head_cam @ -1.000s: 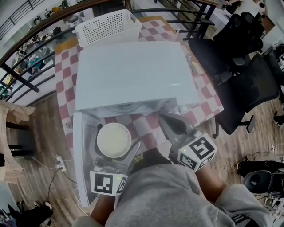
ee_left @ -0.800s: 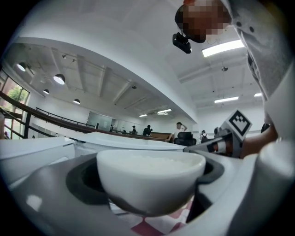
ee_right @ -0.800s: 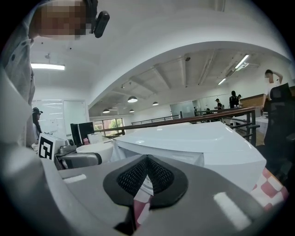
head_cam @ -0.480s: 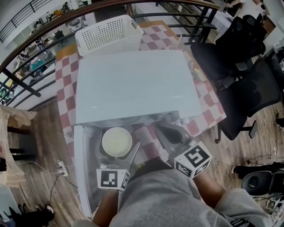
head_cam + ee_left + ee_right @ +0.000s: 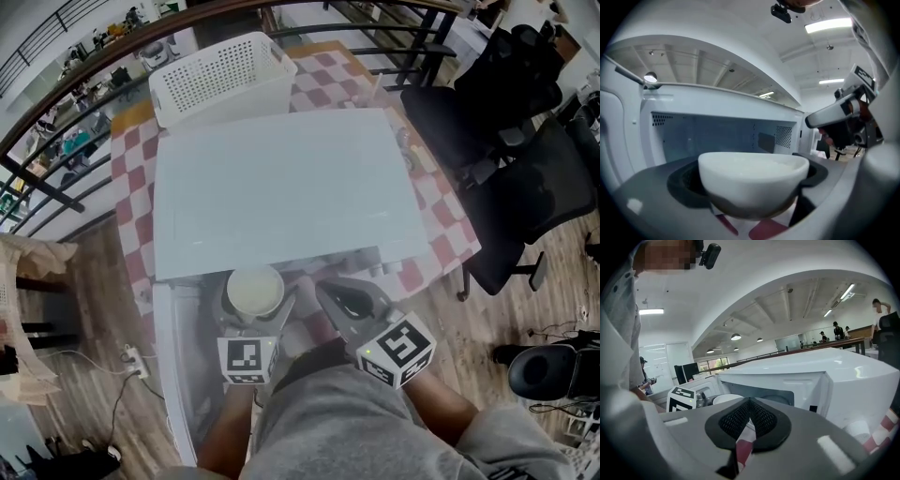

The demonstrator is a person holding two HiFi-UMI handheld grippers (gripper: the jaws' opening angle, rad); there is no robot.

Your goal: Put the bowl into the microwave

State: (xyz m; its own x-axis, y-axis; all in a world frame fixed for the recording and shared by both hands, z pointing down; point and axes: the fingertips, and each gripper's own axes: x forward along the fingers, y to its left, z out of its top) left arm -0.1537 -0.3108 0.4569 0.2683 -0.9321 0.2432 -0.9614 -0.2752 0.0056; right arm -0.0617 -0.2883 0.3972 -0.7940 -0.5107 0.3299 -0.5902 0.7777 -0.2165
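A white bowl [image 5: 255, 289] sits between the jaws of my left gripper [image 5: 256, 306], which is shut on it. The bowl is at the mouth of the white microwave [image 5: 281, 187], partly under its top edge. In the left gripper view the bowl [image 5: 752, 178] fills the jaws and the lit cavity [image 5: 717, 133] lies straight ahead. The microwave door [image 5: 173, 375] hangs open to the left. My right gripper [image 5: 330, 291] hovers just right of the bowl, shut and holding nothing. In the right gripper view its pads [image 5: 761, 420] meet in front of the microwave [image 5: 820, 376].
The microwave stands on a red-and-white checkered tablecloth [image 5: 131, 169]. A white slatted basket [image 5: 225, 70] is behind it. Black office chairs [image 5: 525, 159] stand to the right. A dark railing [image 5: 56, 131] runs behind the table. A power strip and cable [image 5: 127, 356] lie on the wooden floor at left.
My left gripper has carried the bowl forward, up to the microwave's opening. The right gripper has shifted a little forward and to the left alongside it.
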